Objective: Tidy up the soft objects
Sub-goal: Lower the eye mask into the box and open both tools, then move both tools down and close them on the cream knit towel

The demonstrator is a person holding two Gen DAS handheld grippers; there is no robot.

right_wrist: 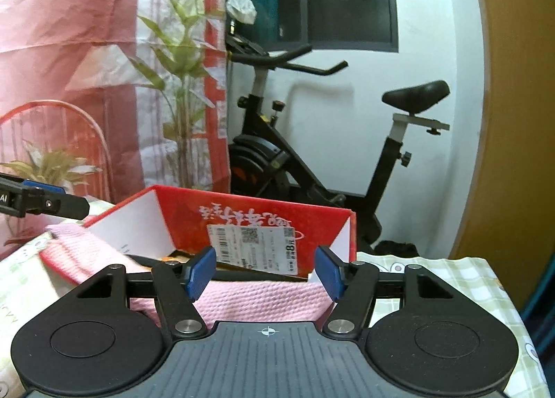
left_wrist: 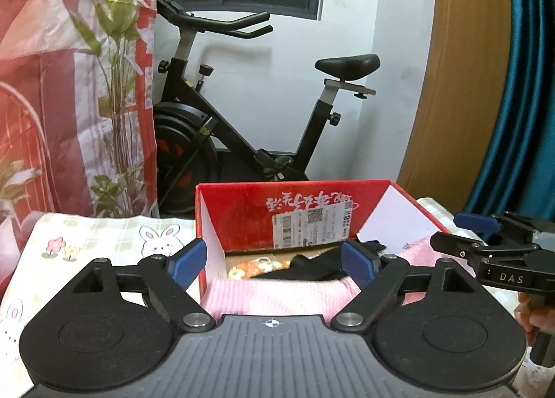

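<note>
A red cardboard box (left_wrist: 249, 210) with white inner walls stands open on the table; it also shows in the right wrist view (right_wrist: 263, 221). A pink knitted cloth (left_wrist: 277, 294) drapes over its near rim, also in the right wrist view (right_wrist: 263, 301). Inside lie a black garment (left_wrist: 312, 266) and an orange patterned item (left_wrist: 256, 266). My left gripper (left_wrist: 274, 261) is open and empty, just above the pink cloth. My right gripper (right_wrist: 265, 273) is open and empty over the same cloth; it also shows at the right of the left wrist view (left_wrist: 478, 242).
A checked tablecloth with bunny prints (left_wrist: 114, 238) covers the table. A black exercise bike (left_wrist: 242, 113) stands behind the box by the white wall. A red and white printed curtain with a plant (left_wrist: 69, 85) hangs at the left. A wooden panel (left_wrist: 461, 85) is at the right.
</note>
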